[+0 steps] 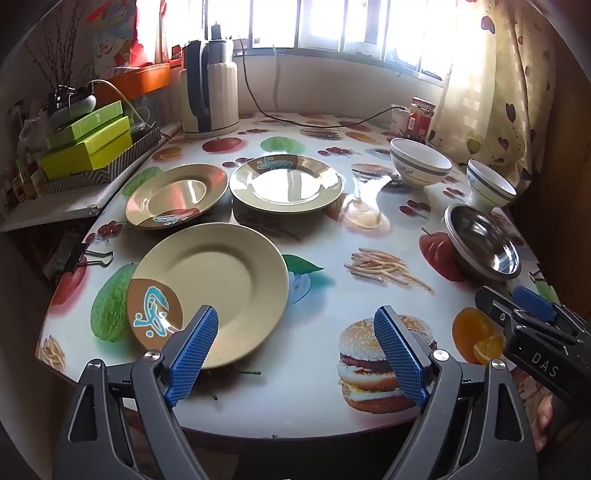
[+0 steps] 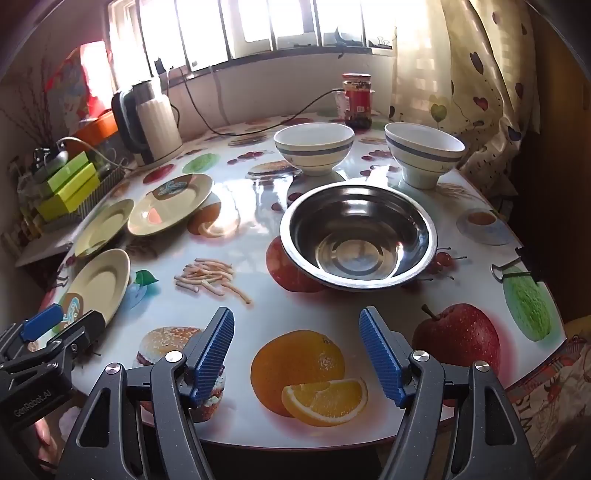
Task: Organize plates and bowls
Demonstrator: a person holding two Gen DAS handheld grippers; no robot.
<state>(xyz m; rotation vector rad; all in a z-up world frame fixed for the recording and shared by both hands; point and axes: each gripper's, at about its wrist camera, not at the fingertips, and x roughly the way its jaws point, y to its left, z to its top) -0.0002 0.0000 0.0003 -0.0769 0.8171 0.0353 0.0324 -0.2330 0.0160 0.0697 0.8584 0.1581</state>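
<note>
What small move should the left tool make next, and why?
Probably ease the left tool forward and leftward to straddle the near rim of the closest plate. It is open and holds nothing, the plate lies just ahead of its left finger, and all three plates lie apart, unstacked, on the table.

Bright barred window [image 1: 332, 26], heart-print curtain [image 1: 491, 81], fruit-patterned round table [image 1: 332, 251].
</note>
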